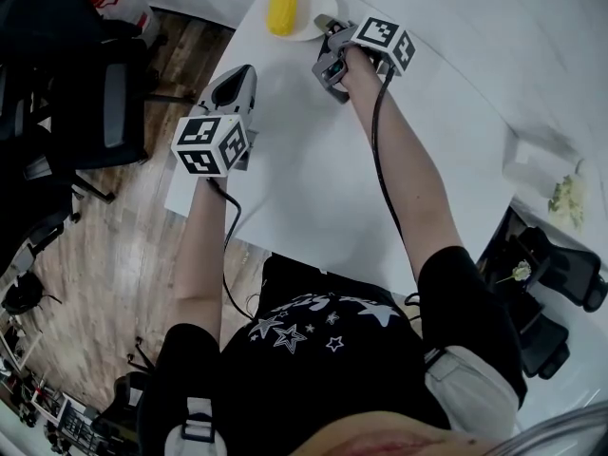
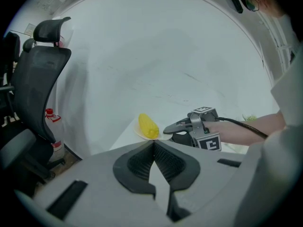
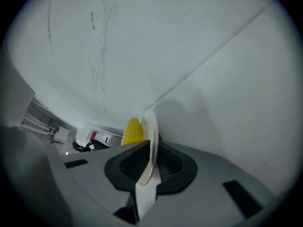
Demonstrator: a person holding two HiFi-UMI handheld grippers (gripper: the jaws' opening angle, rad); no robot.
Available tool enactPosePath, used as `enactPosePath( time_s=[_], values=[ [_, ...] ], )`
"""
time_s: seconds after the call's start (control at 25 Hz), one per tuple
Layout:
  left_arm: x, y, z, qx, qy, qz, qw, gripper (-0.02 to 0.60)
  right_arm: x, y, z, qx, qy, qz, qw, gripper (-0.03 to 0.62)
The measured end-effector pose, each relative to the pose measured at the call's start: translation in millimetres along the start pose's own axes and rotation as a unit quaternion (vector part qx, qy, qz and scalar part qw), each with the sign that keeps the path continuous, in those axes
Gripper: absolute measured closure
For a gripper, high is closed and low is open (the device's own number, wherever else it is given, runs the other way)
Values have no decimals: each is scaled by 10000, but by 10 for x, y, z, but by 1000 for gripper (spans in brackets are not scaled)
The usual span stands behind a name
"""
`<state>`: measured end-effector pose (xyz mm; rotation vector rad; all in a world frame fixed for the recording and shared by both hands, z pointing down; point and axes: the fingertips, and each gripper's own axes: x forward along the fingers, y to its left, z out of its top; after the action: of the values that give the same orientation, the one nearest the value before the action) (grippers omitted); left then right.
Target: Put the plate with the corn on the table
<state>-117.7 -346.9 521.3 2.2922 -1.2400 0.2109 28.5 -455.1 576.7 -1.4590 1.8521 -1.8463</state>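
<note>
Right gripper (image 1: 328, 28): jaws clamped on plate (image 1: 312, 19) rim.
Left gripper (image 1: 239, 76): jaws together, empty.
Plate: far corner of table (image 1: 313, 179), corn (image 1: 282, 1) aboard.
Technique: keep level; seat flat before releasing.

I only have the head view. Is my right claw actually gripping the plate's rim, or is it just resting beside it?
Observer: It's gripping. In the right gripper view the plate stands edge-on between the jaws of the right claw, and they are closed on its rim.
Operator: And is the left claw holding anything?
Observer: No. The left gripper view shows the left claw with its jaws together and nothing between them.
</note>
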Motion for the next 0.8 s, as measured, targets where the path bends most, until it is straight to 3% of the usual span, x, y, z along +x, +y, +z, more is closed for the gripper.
enactPosePath(
  time_s=[0.4,0.56,0.8],
  values=[
    [-85,-44,13,43,12,-8,10000,575,-85,3,-116,-504,236,-315,9980,457],
    [-141,-58,3,44,57,-12,10000,575,-141,-2,-193,-874,292,-504,9945,447],
    [-209,-92,-1,60,95,-9,9999,575,-121,138,-282,-1174,470,-306,9915,362]
  ],
)
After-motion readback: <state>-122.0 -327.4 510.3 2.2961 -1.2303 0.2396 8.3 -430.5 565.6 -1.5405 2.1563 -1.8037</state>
